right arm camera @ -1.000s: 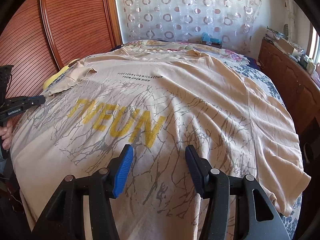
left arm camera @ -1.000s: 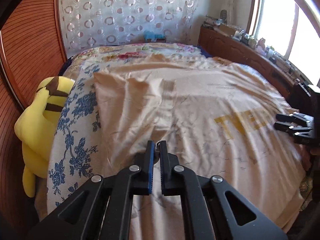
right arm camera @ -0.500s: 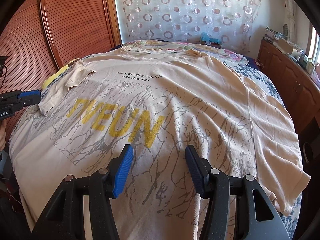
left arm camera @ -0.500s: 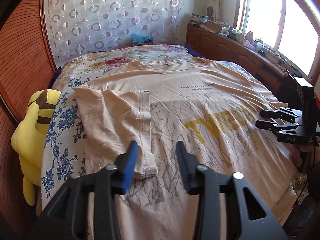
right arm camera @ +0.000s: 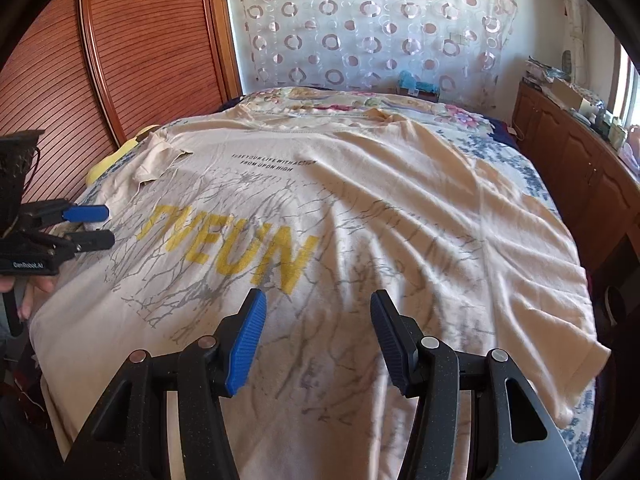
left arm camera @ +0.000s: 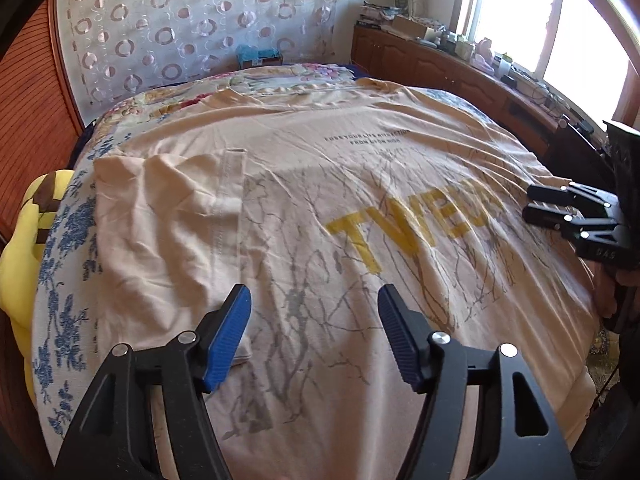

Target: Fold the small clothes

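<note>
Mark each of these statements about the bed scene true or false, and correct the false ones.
1. One sleeve of the T-shirt is folded in over its body. True.
2. The left claw is clamped on the sleeve. False: its jaws have just been opening, with nothing between them.
3. The T-shirt's large lettering is yellow. True.
4. The right claw grips the shirt's hem. False: it is open above the cloth.
5. A yellow plush toy lies on top of the T-shirt. False: it sits beside the bed.
</note>
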Demonstrator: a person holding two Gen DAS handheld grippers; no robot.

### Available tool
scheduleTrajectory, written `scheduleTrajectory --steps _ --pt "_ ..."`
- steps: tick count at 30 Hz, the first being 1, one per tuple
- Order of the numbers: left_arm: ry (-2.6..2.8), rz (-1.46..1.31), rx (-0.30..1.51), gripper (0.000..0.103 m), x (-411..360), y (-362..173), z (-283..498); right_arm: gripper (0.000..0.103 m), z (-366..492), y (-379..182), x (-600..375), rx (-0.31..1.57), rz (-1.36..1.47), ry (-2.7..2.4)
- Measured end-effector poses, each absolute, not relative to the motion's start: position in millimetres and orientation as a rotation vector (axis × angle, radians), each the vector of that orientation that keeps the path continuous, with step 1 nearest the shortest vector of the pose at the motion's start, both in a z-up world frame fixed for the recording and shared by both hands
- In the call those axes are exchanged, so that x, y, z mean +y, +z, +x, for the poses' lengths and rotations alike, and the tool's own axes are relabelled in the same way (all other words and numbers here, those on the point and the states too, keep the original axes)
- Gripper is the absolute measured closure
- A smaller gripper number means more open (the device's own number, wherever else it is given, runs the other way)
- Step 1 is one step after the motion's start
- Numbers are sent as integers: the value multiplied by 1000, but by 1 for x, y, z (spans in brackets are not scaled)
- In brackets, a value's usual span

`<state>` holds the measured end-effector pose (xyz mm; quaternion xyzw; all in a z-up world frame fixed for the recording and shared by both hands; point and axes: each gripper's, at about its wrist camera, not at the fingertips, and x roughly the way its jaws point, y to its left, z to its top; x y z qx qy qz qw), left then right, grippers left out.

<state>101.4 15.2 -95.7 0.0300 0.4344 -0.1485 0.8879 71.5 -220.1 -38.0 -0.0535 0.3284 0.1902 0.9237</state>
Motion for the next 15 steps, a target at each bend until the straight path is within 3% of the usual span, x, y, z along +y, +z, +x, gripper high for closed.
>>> scheduleTrajectory --steps 15 --pt "-248 93 906 31 -2 -101 121 47 75 -33 -371 667 17 93"
